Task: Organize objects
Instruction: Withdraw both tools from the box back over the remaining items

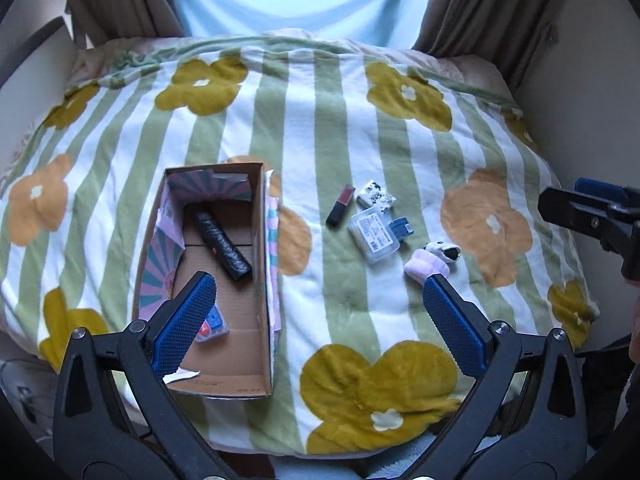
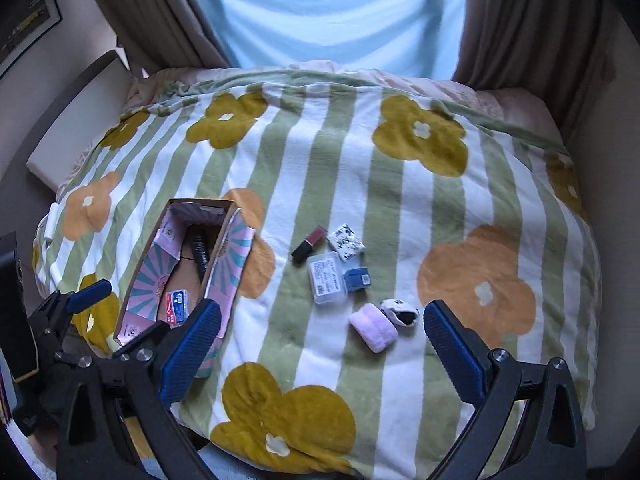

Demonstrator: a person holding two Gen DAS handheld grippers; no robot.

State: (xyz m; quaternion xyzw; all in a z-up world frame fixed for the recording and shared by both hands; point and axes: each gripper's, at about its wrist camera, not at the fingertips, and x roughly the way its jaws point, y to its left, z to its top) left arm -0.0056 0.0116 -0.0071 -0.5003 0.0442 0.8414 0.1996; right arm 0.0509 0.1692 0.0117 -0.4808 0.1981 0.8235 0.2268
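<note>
Both blue-padded claws, left claw [image 1: 320,312] and right claw [image 2: 322,340], hang released and empty above a flower-patterned striped blanket [image 1: 340,128] beside an open brown cardboard box [image 1: 262,280].

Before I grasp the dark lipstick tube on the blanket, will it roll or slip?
The lipstick tube looks square-edged, so it probably will not roll. Its glossy surface may slip between the pads. It lies flat on the soft blanket, so pressing down could sink it slightly.
</note>
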